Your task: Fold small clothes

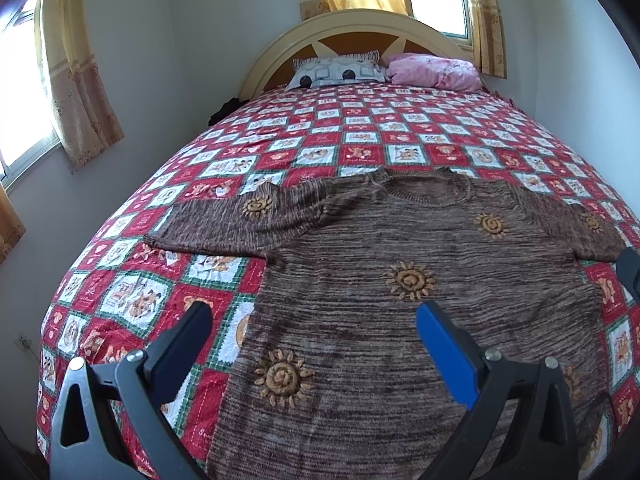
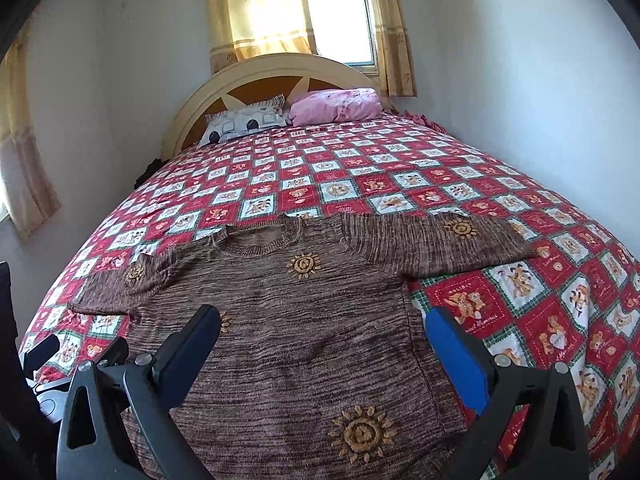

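Observation:
A brown knitted sweater (image 1: 360, 280) (image 2: 304, 328) with orange sun motifs lies flat, front up, on the near end of the bed, both sleeves spread sideways and the collar toward the headboard. My left gripper (image 1: 314, 316) hovers open above the sweater's lower left part, its left finger over the bedspread beside the hem. My right gripper (image 2: 322, 322) is open above the sweater's right side, its blue-padded finger near the side seam. Neither holds cloth. The left gripper (image 2: 40, 352) shows at the right wrist view's left edge.
The bed has a red, white and green patchwork bedspread (image 1: 360, 136) (image 2: 520, 320). A patterned pillow (image 1: 338, 72) and a pink pillow (image 1: 434, 70) lie by the curved headboard (image 2: 276, 76). Walls and curtained windows close in on the left, back and right.

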